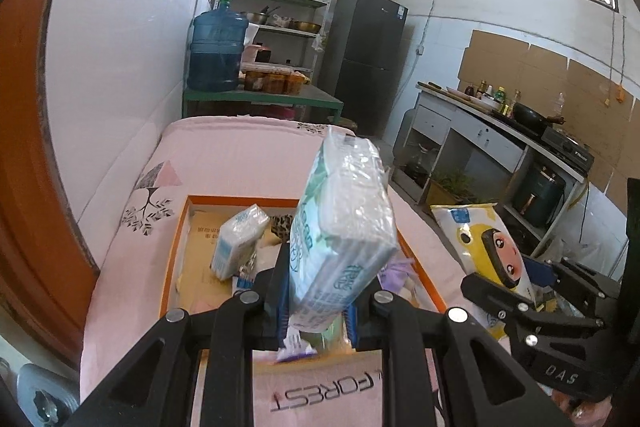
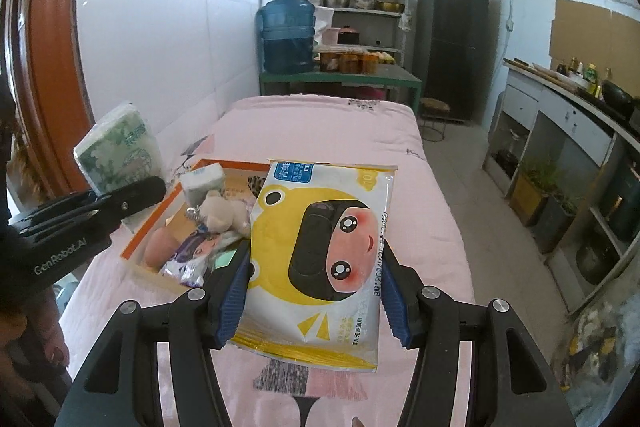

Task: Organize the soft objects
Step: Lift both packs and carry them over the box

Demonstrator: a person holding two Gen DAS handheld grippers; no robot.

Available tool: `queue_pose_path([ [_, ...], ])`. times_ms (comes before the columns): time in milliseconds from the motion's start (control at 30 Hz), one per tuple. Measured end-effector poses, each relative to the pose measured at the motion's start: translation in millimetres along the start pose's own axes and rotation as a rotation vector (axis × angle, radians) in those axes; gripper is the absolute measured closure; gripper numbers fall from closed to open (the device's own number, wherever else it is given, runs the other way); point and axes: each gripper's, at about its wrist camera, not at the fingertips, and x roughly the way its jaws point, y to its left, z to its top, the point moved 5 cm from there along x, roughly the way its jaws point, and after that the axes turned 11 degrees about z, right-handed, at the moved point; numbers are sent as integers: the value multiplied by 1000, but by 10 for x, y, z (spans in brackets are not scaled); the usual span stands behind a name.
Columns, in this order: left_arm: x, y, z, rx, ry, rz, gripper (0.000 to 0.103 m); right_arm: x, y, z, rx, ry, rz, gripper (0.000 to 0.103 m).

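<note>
The left gripper (image 1: 318,301) clamps a green tissue pack (image 1: 340,227) narrowly at its lower end, mid-frame above the orange box (image 1: 172,251). The right gripper (image 2: 314,293) holds the yellow wipes packet (image 2: 320,255) by both side edges, jaws wide, lifted clear of the pink bed (image 2: 320,123), probably for sorting.

The tissue pack (image 1: 340,227) has a glossy, crinkled plastic wrap, the wipes pack (image 2: 320,251) is smooth shiny plastic, the box (image 2: 160,227) looks like matt cardboard, and the bedcover (image 2: 320,131) is soft quilted cloth.
</note>
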Motion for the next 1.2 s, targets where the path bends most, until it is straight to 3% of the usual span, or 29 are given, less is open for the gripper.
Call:
queue_pose_path([
  [367, 349, 80, 201, -56, 4, 14, 81, 405, -77, 211, 50, 7, 36, 43],
  [667, 558, 315, 84, -87, 7, 64, 81, 822, 5, 402, 55, 14, 65, 43],
  [933, 739, 518, -48, -110, 44, 77, 81, 1111, 41, 233, 50, 4, 57, 43],
  [1200, 755, 483, -113, -53, 35, 151, 81, 1280, -33, 90, 31, 43, 66, 43],
])
